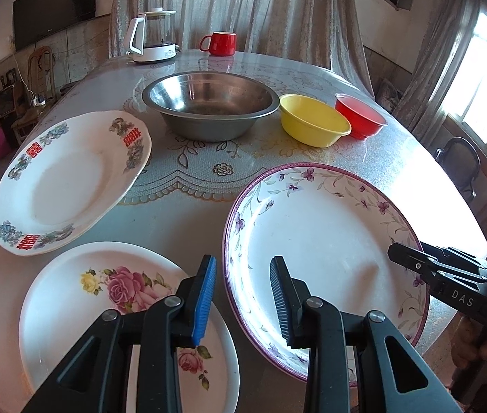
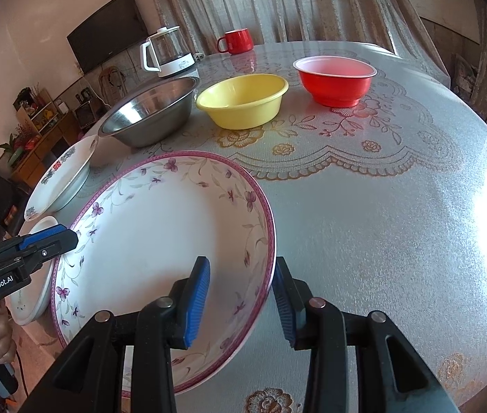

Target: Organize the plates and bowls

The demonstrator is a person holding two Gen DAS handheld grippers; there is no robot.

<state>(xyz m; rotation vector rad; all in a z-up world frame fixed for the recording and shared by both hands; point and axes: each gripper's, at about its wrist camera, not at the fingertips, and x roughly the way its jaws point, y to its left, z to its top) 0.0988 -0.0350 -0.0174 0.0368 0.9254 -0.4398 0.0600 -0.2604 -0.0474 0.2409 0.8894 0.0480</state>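
— So where does the purple plate (image 2: 161, 241) stand, and what worries you?

— It lies on the bench (image 2: 381, 223) at the near edge, and its right rim sits between the spread fingers of the right gripper (image 2: 241, 301). One pad is over the well, the other outside the rim. They straddle it; I cannot see them pinching it yet. My worry is the glaze: a shallow bite on a slick, sloped rim could let the plate slide out once lifted, and it is heavy on the far side, so it would tilt.

— And the left?

— The left gripper (image 1: 243, 297) hovers with fingers spread too, holding nothing, over the gap between the purple plate and the rose plate (image 1: 71, 309). In the right view its tip is just beside the purple plate's left rim. If both close unevenly, the plate could skid toward the rose plate and knock it.

— Anything farther out at risk?

— Less so, I judge. The red-character plate (image 1: 68, 186) lies to the left, apart from both. The steel bowl (image 1: 210, 103), yellow bowl (image 1: 312, 120) and red bowl (image 1: 359, 118) line up behind, well apart from the fingers. A high swing during stacking might clip the steel bowl's rim.

— Pose?

— Both grippers point forward and down, low over the near edge.
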